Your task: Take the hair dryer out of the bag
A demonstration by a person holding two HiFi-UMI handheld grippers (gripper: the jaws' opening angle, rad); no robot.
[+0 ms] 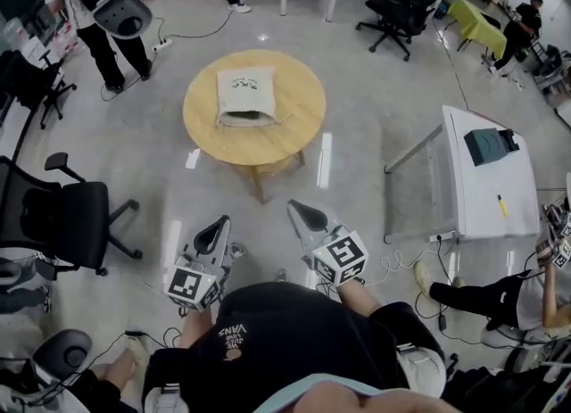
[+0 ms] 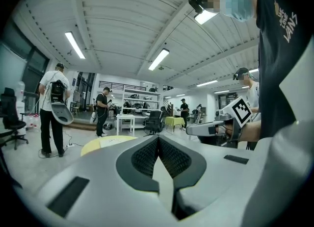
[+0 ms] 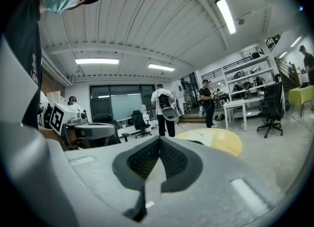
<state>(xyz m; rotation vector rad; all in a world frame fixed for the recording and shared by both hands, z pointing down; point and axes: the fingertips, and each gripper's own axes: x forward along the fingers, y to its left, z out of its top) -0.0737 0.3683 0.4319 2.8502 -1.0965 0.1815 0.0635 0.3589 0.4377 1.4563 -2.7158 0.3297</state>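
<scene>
Straight ahead on the round table [image 1: 299, 121] lies the bag [image 1: 246, 94], mouth toward the person, well apart from the left gripper [image 1: 217, 229], marginally nearer, and the right gripper [image 1: 303, 215], both closed and empty.

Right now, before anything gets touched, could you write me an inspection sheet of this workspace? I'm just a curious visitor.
Surface: round wooden table, holding only the bag.
Job's things: cloth bag lies flat near the table's middle; hair dryer not visible.
Clutter: nothing seen on the table.
Grippers: left gripper and right gripper both shut, empty, held short of the table.
Cables: power strip with its cord on the floor beyond the table; white cable on the floor at the right.
Surroundings: black office chair at the left, white table at the right, standing person at the far left.
</scene>
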